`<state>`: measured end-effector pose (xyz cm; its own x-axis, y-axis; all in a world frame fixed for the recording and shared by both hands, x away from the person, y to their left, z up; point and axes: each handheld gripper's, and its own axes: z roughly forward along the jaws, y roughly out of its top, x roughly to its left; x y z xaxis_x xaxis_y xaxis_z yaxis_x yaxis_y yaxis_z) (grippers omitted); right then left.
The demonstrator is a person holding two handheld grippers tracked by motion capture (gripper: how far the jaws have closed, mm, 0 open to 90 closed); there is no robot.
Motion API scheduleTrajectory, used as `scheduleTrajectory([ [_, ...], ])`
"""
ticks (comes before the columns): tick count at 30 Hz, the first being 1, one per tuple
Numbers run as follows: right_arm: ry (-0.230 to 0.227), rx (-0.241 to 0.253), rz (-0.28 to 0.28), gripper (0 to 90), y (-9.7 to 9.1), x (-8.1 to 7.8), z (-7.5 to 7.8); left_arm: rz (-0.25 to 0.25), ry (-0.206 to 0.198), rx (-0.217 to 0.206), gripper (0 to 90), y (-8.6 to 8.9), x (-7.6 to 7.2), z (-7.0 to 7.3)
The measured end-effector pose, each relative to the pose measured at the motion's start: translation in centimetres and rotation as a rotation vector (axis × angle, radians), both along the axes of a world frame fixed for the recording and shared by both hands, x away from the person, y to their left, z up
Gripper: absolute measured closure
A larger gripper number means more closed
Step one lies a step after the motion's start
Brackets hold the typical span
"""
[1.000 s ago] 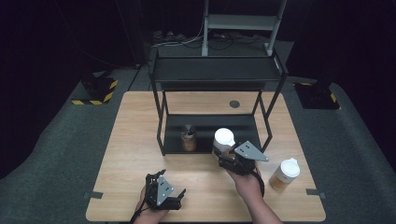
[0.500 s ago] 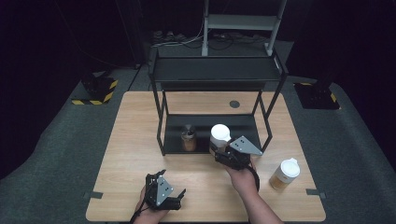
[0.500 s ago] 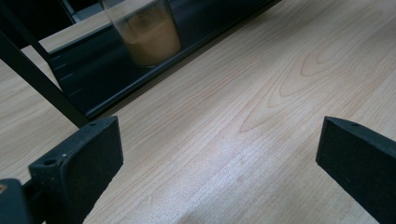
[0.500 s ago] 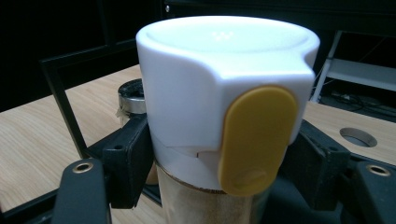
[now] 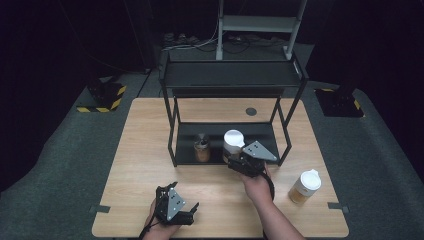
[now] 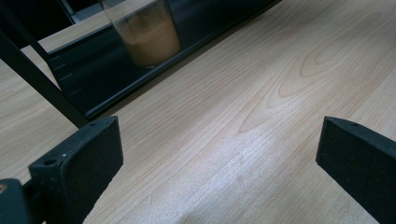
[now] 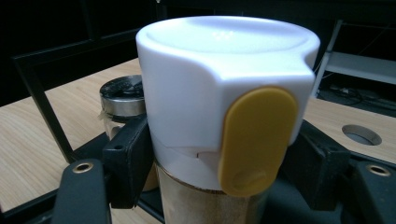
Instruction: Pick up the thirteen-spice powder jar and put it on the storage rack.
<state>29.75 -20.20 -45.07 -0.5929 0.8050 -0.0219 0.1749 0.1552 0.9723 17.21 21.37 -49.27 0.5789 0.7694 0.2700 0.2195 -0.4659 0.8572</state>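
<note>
Carried closer to the black shelf (image 5: 227, 131), the white-capped jar (image 5: 233, 142) is clenched by the right gripper (image 5: 239, 159); the left gripper (image 5: 186, 216) is held released over the counter (image 5: 140, 150)

Jar (image 6: 148, 32) top cut off; held shaker (image 7: 219, 116) base cut off.

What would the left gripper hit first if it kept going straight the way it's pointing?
Probably the front edge of the black rack's lower shelf, with the spice jar standing just behind it. The left gripper has only bare table before that.
</note>
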Motion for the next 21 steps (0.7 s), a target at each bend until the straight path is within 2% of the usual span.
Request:
scheduleTrajectory([
  [1,0.001,-0.001,-0.002,29.6,0.1,0.1,0.0,0.0,0.001,-0.003,0.7,0.0,0.0,0.0],
  [2,0.003,0.0,-0.003,29.6,0.1,0.2,0.0,0.004,0.009,-0.03,0.7,0.0,-0.1,-0.2],
  [21,0.028,-0.002,-0.007,29.5,1.2,1.9,-0.8,0.001,0.01,-0.036,0.7,0.2,-0.1,-0.2],
])
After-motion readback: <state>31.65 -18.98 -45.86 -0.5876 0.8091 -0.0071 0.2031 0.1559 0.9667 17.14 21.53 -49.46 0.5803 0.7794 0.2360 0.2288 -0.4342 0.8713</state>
